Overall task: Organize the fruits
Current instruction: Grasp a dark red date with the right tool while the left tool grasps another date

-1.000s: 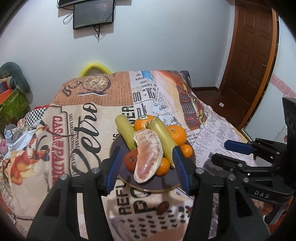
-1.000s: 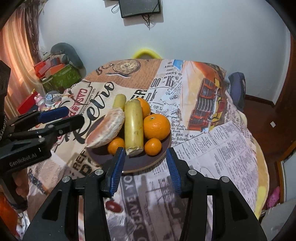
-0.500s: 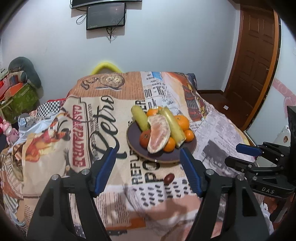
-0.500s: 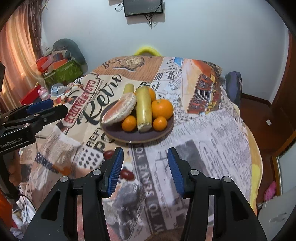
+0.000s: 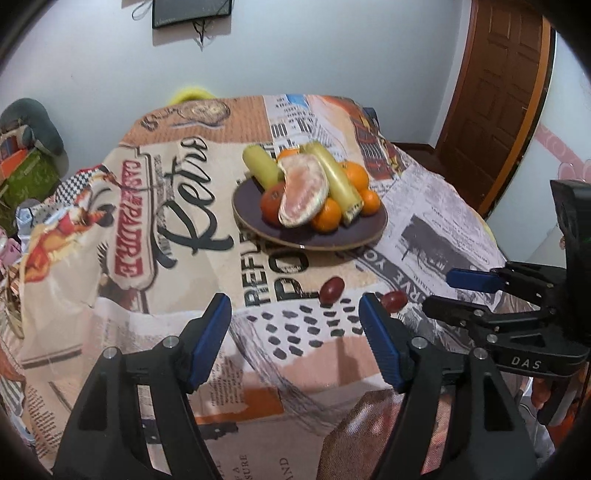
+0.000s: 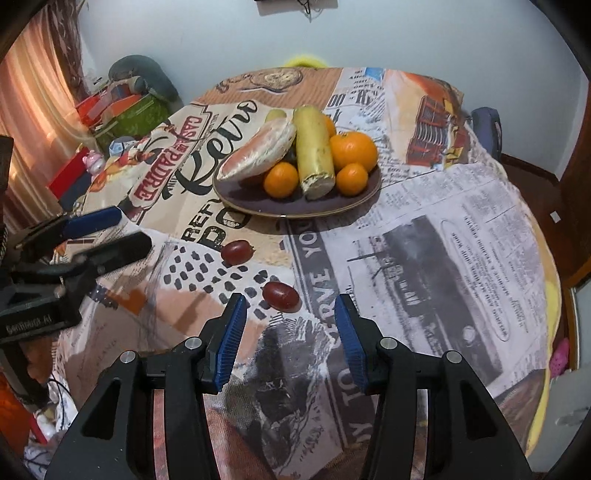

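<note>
A dark plate point(image 5: 325, 238) point(image 6: 258, 201) on the printed tablecloth holds oranges point(image 6: 352, 149), two pale yellow-green fruits point(image 6: 314, 151) and a peeled pomelo segment point(image 5: 304, 194) point(image 6: 258, 153). Two red grapes lie on the cloth in front of the plate: a far one point(image 5: 331, 289) point(image 6: 236, 251) and a near one point(image 5: 394, 299) point(image 6: 280, 294). My left gripper point(image 5: 295, 332) is open and empty, held back from the grapes. My right gripper point(image 6: 290, 332) is open and empty, with the near grape just beyond its fingertips.
The round table's cloth point(image 6: 461, 240) drops off at the right and near edges. Boxes and toys point(image 6: 122, 110) are stacked at the left by a curtain. A wooden door point(image 5: 491, 92) stands at the right. A screen point(image 5: 192, 13) hangs on the back wall.
Both grippers have pulled back from the plate toward the table's near edge, still open. The plate now sits farther away and the two red grapes have come into view.
</note>
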